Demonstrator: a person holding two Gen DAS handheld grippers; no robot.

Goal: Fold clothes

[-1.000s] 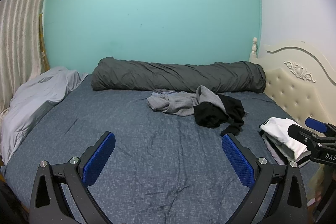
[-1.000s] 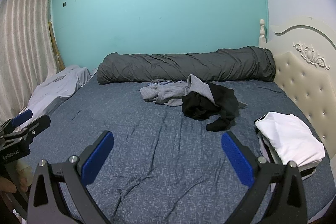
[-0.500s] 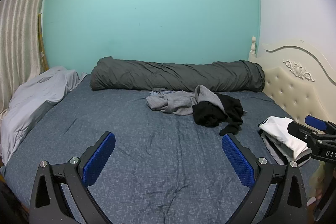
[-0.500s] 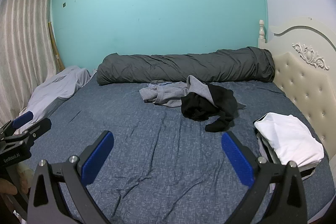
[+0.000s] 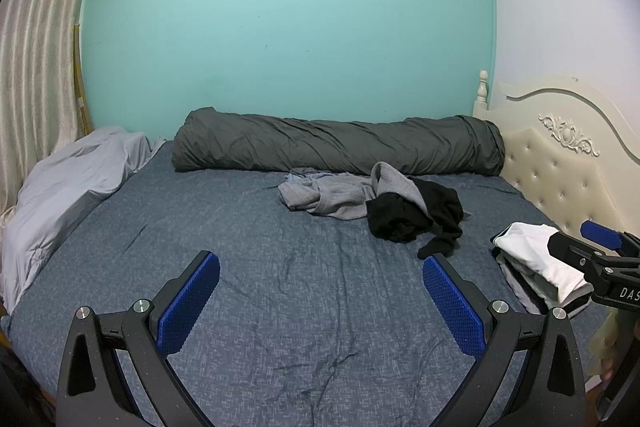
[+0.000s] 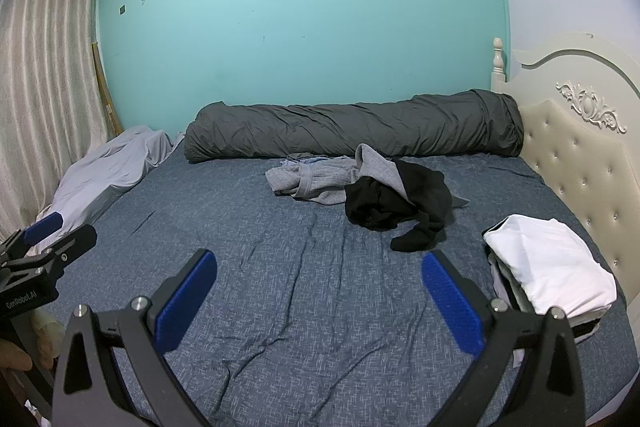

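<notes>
- The bed (image 5: pixel 280 307), covered by a dark blue sheet with fine wrinkles, fills the lower part of both views.
- A cream tufted headboard (image 6: pixel 580 163) runs along the bed's right side.
- A long dark grey rolled duvet (image 5: pixel 340 147) lies across the far edge against the teal wall.
- A pale grey blanket (image 5: pixel 68 183) is heaped on the far left, beside the curtain.
- The grey garment (image 6: pixel 316 179) lies crumpled just in front of the duvet, near the bed's middle.
- The black garment (image 6: pixel 396 207) is bunched against the grey one's right side, partly over it.
- A folded stack topped by a white garment (image 6: pixel 548 271) sits near the right edge by the headboard.
- The left tool (image 5: pixel 320 295) hovers over bare sheet, blue pads spread wide, gripping nothing.
- The right tool (image 6: pixel 318 293) is likewise spread wide and empty above the sheet.
</notes>
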